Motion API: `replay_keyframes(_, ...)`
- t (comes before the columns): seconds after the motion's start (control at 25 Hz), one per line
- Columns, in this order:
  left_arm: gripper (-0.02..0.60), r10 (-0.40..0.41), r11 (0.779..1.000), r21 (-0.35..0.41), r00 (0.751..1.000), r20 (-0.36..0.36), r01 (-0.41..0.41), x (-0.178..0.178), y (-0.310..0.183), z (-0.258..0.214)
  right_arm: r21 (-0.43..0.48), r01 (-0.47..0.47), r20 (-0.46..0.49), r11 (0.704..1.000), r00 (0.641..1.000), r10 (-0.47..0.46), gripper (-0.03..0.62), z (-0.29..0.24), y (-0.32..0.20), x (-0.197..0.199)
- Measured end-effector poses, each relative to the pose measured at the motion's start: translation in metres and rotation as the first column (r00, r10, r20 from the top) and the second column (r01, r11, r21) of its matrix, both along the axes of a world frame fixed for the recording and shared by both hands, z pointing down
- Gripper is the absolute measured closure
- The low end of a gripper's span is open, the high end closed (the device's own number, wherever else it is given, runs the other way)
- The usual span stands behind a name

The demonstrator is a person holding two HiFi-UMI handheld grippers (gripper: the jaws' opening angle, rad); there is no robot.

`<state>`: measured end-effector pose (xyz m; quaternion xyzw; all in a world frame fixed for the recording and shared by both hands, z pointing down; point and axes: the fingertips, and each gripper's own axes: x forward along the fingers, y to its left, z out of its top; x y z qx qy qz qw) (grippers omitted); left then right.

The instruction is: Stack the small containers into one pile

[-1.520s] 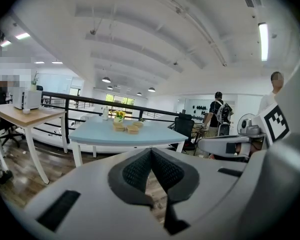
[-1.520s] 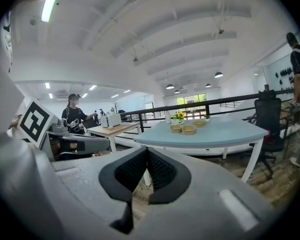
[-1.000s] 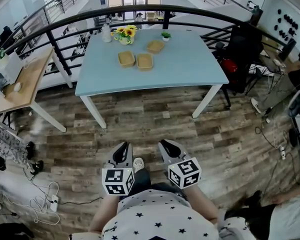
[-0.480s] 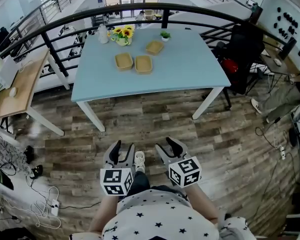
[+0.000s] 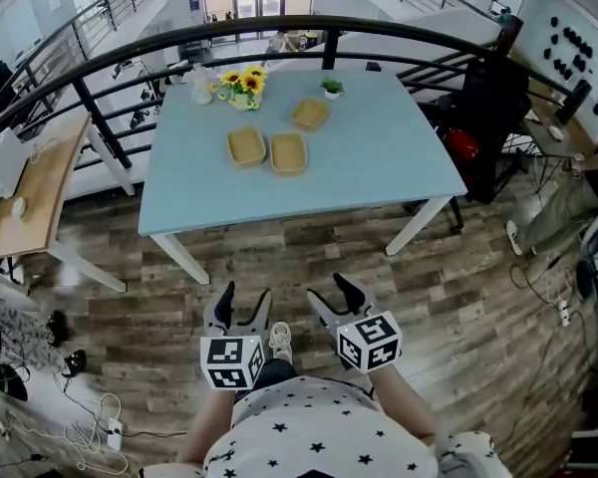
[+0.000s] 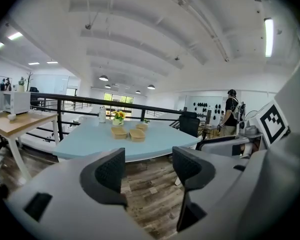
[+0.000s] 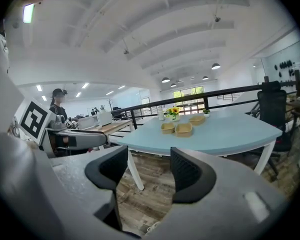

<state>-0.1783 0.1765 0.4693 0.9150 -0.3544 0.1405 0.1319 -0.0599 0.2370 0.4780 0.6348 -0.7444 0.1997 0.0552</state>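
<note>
Across a stretch of wood floor from the person stood the pale blue table [image 5: 379, 157], backed by a dark railing [image 5: 399, 30] and well out of reach of either tool. Nearer, low in the head view, the left gripper [image 5: 244, 302] and the right gripper [image 5: 331, 295] were held side by side and aimed toward the table. The jaws of both had just been opening and stood wide apart, with nothing between the pads; each gripper view showed only floor and the distant tabletop through the gap.

On the table lay the three small containers, all tan and shallow, none inside another. Two sat just beside each other toward the left half: the left container [image 5: 246, 145] and the middle container [image 5: 288, 152]. The third container [image 5: 310, 114] lay apart, farther back, near a small potted plant [image 5: 331, 87] and a vase of sunflowers [image 5: 242, 80].

By the look of it no stacking had been done. The whole job remained: reaching the table, then nesting one container into a second and adding the last.
</note>
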Motion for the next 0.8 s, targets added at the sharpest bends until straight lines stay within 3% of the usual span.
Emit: replay_keyframes(0.8,0.296,0.010,1.000,-0.021,1.000,-0.003,-0.010,0.061,-0.175,-0.002,0.008,-0.040,-0.001,0.999,0.999,0.040,0.345,-0.009,-0.169,0.068)
